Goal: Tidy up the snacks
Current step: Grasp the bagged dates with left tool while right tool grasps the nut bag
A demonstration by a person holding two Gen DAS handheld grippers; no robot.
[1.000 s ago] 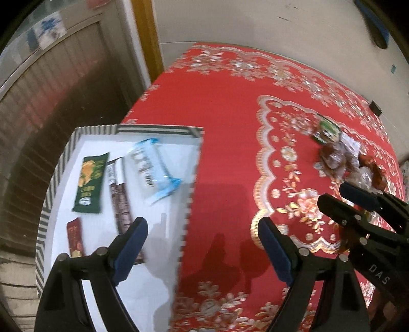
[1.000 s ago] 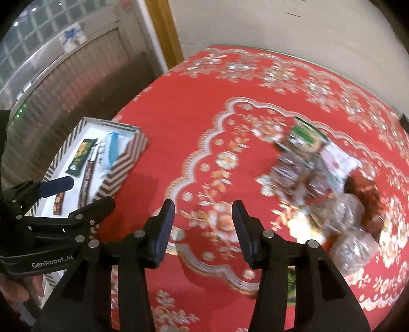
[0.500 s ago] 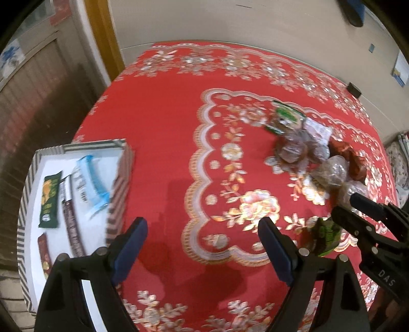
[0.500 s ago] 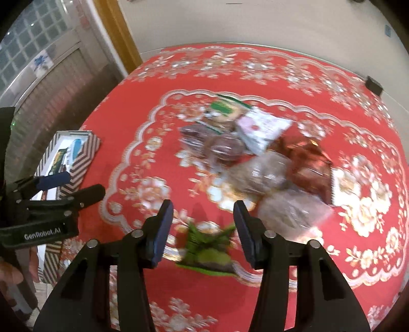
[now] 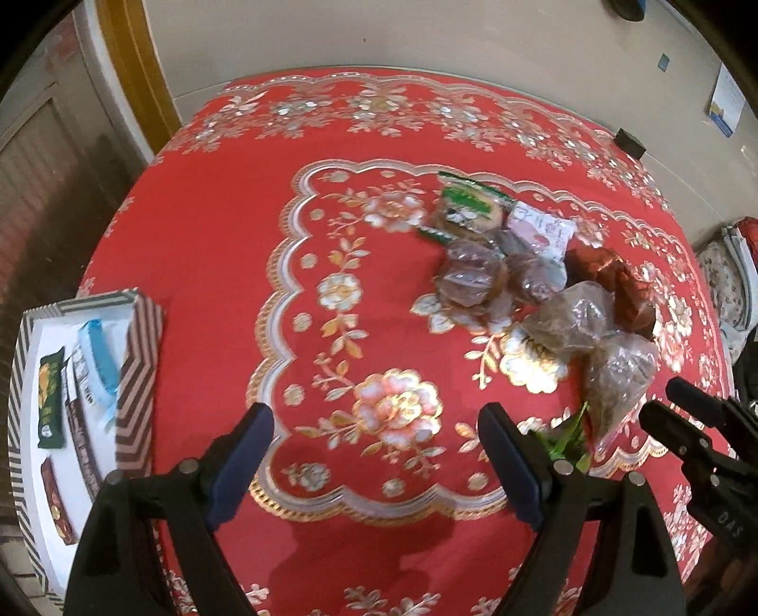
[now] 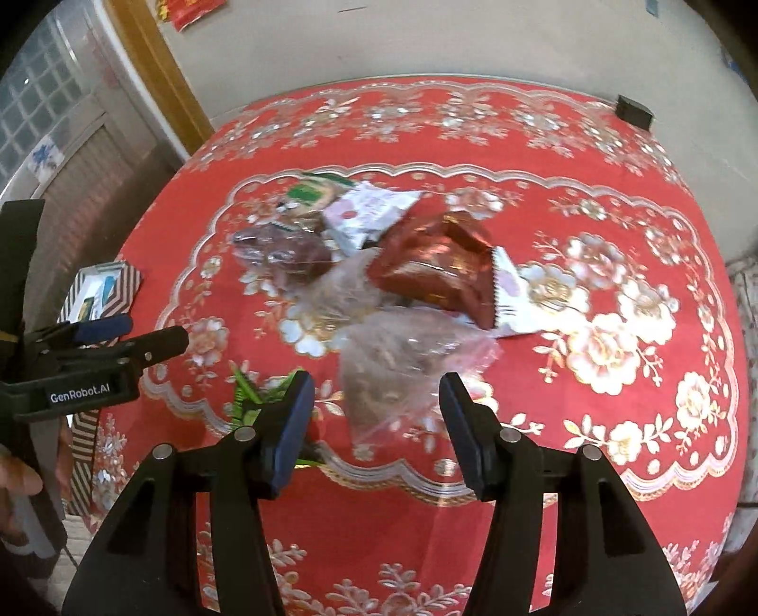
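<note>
Several snack packets (image 5: 530, 279) lie heaped together on the red flowered tablecloth (image 5: 227, 227), toward the far right of the left wrist view and in the middle of the right wrist view. In the heap are a green-labelled packet (image 5: 466, 201) at the far end, a white and pink packet (image 6: 367, 211) just beside it, a shiny red foil bag (image 6: 436, 265) touching it, two brownish clear-wrapped pieces (image 5: 469, 279) and clear plastic bags (image 6: 402, 369) at the near edge. A small green wrapper (image 6: 251, 398) lies apart from the heap, near its front left corner.

At the table's left edge stands a striped box (image 5: 137, 369) with a white floor. Inside it lie a light blue packet (image 5: 97, 360), a dark green packet (image 5: 49, 403) and dark brown bars (image 5: 83, 440), side by side.

The left gripper (image 5: 374, 459) hangs over bare cloth between box and heap, its jaws spread wide with nothing between them. The right gripper (image 6: 374, 426) points down at the nearest clear bag; its jaws are opening, at a middling gap, and the bag's near corner shows between the blue pads (image 6: 293, 426) without being pressed. A hand (image 6: 19, 478) shows at the left rim of the right wrist view, under the left gripper's handle.

A small dark block (image 6: 632, 111) sits at the far edge of the table against the pale wall (image 6: 426, 38).
</note>
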